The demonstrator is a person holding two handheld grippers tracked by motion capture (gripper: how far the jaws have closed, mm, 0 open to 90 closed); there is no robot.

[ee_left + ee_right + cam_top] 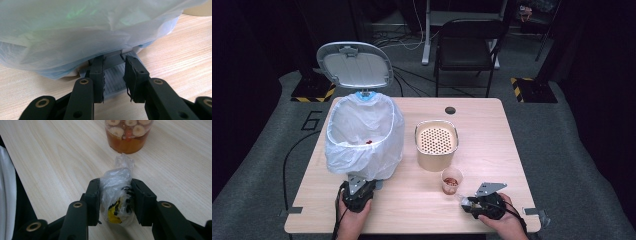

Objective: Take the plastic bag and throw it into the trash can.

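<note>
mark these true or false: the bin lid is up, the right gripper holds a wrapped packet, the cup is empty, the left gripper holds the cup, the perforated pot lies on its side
1. The bin lid is up. True.
2. The right gripper holds a clear-wrapped packet. True.
3. The cup is empty. False: it holds food in liquid.
4. The left gripper holds the cup. False: its jaws clamp the grey pedal at the foot of the bin.
5. The perforated pot lies on its side. False: it stands upright.
</note>
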